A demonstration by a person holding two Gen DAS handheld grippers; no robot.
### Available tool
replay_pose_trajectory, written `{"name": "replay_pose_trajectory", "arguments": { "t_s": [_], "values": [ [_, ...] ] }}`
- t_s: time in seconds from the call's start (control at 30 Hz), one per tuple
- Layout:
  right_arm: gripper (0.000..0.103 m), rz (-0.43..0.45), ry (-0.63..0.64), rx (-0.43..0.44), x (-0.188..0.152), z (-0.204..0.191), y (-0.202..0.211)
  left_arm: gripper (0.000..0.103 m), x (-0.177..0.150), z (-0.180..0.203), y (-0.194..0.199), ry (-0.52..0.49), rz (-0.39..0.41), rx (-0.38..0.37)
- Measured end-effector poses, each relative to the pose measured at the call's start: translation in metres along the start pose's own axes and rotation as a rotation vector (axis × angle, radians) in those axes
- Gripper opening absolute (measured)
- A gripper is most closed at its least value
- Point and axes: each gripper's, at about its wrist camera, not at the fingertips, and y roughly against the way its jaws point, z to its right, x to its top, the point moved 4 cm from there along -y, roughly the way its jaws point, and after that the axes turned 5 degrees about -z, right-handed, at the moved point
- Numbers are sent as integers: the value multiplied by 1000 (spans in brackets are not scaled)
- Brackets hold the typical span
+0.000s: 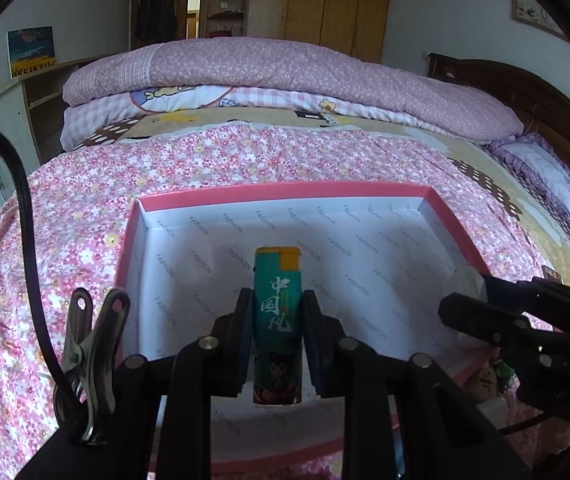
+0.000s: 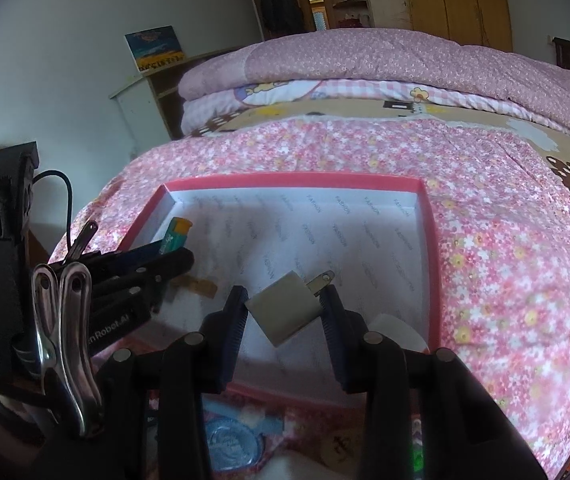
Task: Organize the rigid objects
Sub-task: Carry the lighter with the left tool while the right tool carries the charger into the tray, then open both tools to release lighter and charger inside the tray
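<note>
My left gripper (image 1: 277,300) is shut on a teal lighter (image 1: 277,320) with an orange top and holds it upright over the open pink-rimmed box (image 1: 285,191) lined with white paper. My right gripper (image 2: 285,300) is shut on a white plug adapter (image 2: 285,306) with metal prongs, tilted on a corner, over the same box (image 2: 431,240). The lighter (image 2: 175,236) and left gripper show at the left of the right wrist view. The right gripper (image 1: 485,312) shows at the right of the left wrist view.
The box lies on a bed with a pink floral sheet (image 1: 85,220). Folded quilts (image 1: 285,76) lie behind it, a pillow (image 1: 557,184) at the right. Small items lie near the box's front edge: a round blue object (image 2: 233,444), a beige disc (image 2: 341,450).
</note>
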Motion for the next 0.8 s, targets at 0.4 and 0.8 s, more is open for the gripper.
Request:
{"name": "replay_pose_trajectory", "arguments": {
  "t_s": [0.4,0.8],
  "values": [
    [38,-17,-27,5,1,8,-13,45,2,-1,-10,9,-12,-1],
    [51,11,-42,9,3,7,-6,46,-1,4,-4,-12,-10,19]
  ]
}}
